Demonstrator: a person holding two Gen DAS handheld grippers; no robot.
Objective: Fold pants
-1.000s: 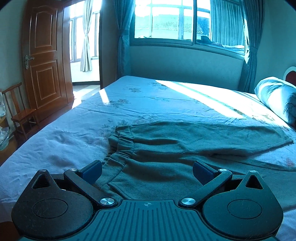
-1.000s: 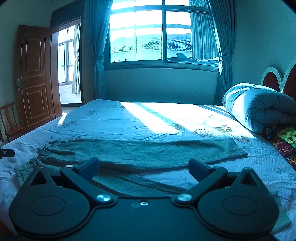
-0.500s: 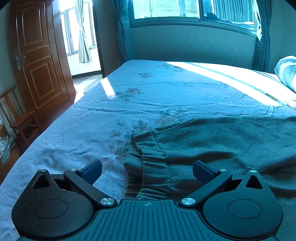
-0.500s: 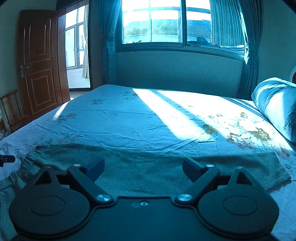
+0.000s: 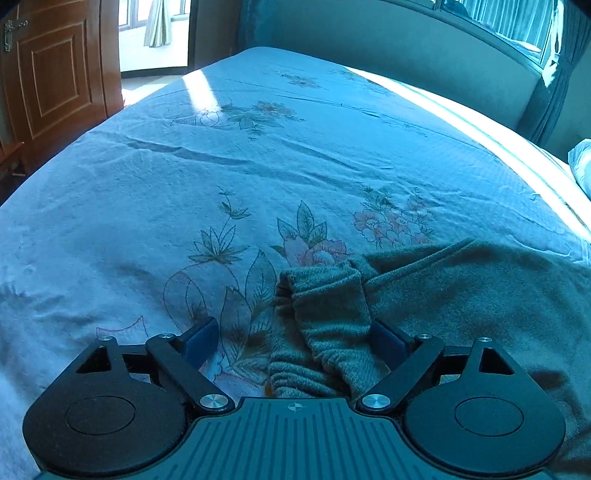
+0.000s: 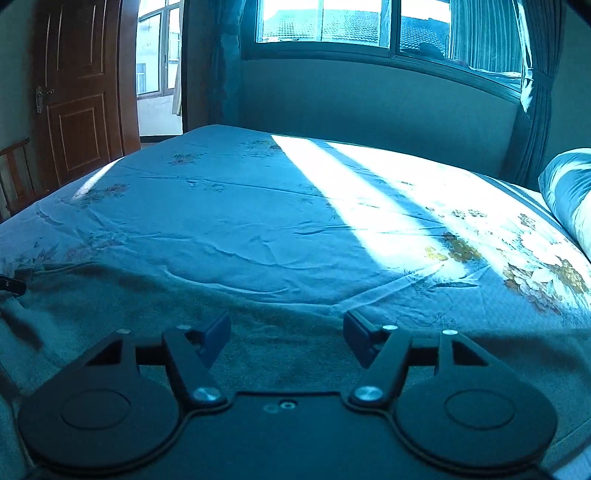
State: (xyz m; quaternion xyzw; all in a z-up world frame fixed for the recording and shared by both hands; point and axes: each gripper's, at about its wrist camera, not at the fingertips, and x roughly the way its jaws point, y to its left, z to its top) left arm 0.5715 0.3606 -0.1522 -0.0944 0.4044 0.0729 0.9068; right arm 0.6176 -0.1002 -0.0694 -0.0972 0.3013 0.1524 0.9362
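The grey-green pants (image 5: 461, 295) lie spread across the near part of a bed, on a pale blue sheet (image 5: 258, 166) printed with flowers and leaves. In the left wrist view their gathered elastic waistband (image 5: 325, 314) is bunched and rumpled at the lower middle, with the rest of the fabric running off to the right. The left gripper (image 5: 291, 341) points steeply down at this waistband: its jaws are closing, still fairly wide, and the crumpled band sits between them, nearer the right blue pad, which lies against or just beside the cloth, while the left pad stands over bare sheet, apart from the fabric. In the right wrist view the pants (image 6: 288, 343) form a flat, slightly blurred band across the lower frame, their far edge lying straight on the sheet (image 6: 258, 229). The right gripper (image 6: 286, 338) hangs low over that flat stretch, its jaws closing at a middling width with cloth below and between the pads; whether the pads touch it I cannot tell. At the far left edge of that view a small dark piece of the other gripper (image 6: 11, 286) shows. Beyond the bed, a broad strip of sunlight (image 6: 369, 192) crosses the sheet, a rolled quilt (image 6: 569, 192) lies at the right, and a window (image 6: 351, 22), dark curtains (image 6: 535, 110) and a brown wooden door (image 6: 77, 92) stand behind.
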